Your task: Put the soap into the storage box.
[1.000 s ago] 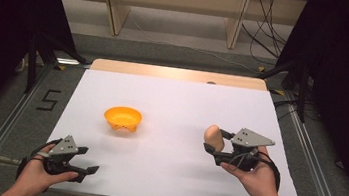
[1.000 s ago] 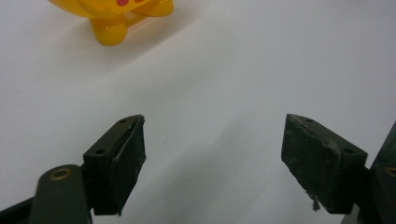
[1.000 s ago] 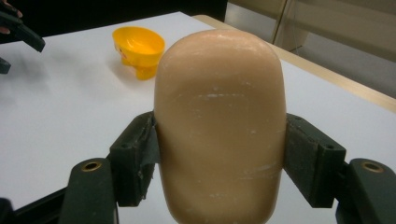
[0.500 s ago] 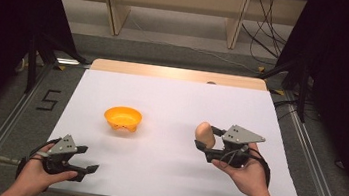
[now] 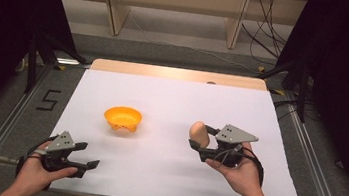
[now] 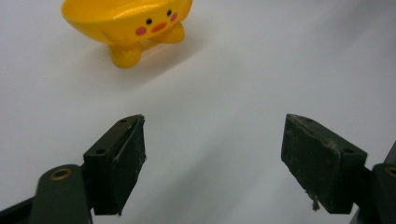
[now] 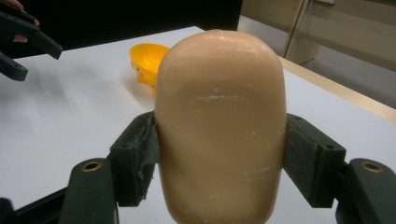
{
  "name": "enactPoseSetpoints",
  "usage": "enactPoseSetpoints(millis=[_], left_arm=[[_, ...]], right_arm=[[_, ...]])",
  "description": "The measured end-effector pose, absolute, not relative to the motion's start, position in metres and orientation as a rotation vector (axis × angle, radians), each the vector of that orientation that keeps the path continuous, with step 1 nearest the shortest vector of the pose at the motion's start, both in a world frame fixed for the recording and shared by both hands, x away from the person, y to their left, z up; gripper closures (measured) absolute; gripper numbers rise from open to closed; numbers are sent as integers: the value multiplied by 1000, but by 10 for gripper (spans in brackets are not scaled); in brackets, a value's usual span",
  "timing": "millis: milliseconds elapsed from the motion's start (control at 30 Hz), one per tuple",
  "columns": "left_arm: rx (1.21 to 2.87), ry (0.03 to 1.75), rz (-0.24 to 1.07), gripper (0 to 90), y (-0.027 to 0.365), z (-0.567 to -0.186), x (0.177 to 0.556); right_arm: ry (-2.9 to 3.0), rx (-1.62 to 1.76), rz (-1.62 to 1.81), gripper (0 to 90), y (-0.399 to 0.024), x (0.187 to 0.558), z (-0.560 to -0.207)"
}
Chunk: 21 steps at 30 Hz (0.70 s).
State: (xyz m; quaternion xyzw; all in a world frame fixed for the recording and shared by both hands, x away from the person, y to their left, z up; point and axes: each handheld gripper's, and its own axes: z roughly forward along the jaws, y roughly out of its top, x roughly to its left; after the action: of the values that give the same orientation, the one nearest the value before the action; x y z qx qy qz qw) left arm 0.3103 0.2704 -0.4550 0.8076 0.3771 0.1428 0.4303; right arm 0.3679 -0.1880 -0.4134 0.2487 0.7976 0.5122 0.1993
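- The right gripper (image 5: pixel 201 139) holds a peach-coloured, egg-shaped object (image 5: pixel 199 133) above the white table (image 5: pixel 172 102), right of the table's middle and clear of its surface as far as the high view tells.
- In the right gripper view the egg-shaped object (image 7: pixel 220 126) stands with its long axis upright, rounded top up, and the two black pads (image 7: pixel 137 158) press on its flanks from either side. The jaws stand wide, but only because the object fills the gap between them; it is a firm hold on a broad thing.
- The yellow duck-faced bowl (image 5: pixel 122 118) sits on the table to the left of the held object, well apart from it, with bare white surface between. It stands on small feet with its mouth up and nothing seen inside.
- Judging from this, the coming move is a carry leftward across the table until the object hangs over the bowl's mouth, then a lowering.
- The right hand (image 5: pixel 237 168) is the one that matters; it already has the load.
- The left gripper (image 5: pixel 86 155) rests near the table's near-left edge. Its jaws stand well apart with nothing between them, and the bowl (image 6: pixel 126 21) lies ahead of it, a little to the left of its line.
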Motion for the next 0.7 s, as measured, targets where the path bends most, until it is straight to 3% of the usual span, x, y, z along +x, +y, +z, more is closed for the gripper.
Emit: enactPoseSetpoints(millis=[300,700], left_arm=[[1935,892,389,234,244,-413,323],[1918,772,337,252,186,-376,335]], right_arm=[[2222,695,1438,335,-172,366,-411],[2242,628,1439,335,-152,367,-415]])
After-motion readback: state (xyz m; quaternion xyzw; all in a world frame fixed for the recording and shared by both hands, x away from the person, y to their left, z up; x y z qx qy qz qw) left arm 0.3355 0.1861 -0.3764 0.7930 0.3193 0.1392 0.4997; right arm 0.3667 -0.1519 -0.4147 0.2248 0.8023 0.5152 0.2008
